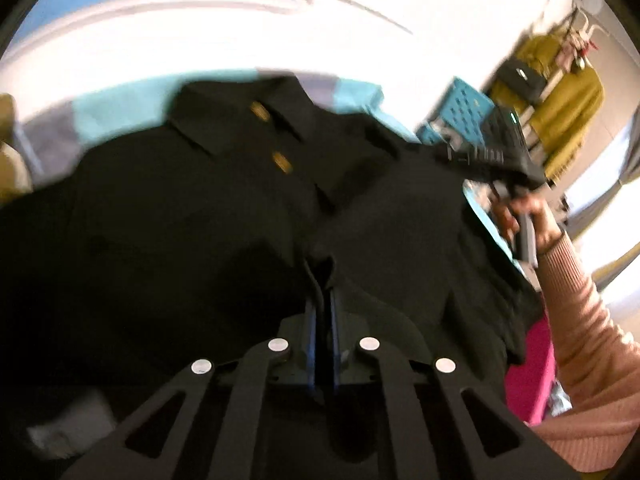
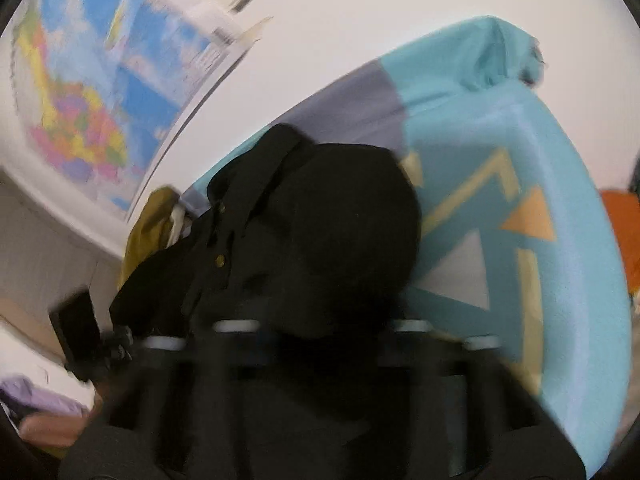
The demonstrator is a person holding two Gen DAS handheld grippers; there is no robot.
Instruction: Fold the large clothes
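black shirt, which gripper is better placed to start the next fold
Left, probably. The left gripper sits shut over the black shirt at its near edge. The right gripper is off at the side, by the shoulder.

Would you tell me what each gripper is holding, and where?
Left gripper: shut on the black shirt, at a fabric fold below its placket. Right gripper: hidden under shirt cloth; hold unclear.

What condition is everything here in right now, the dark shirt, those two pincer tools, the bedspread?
Black collared shirt with brass buttons: spread out, buttoned.
Left gripper: shut, pinching shirt fabric.
Right gripper: shut; black cloth hides its fingers.
Turquoise patterned bedspread: spread under the shirt.
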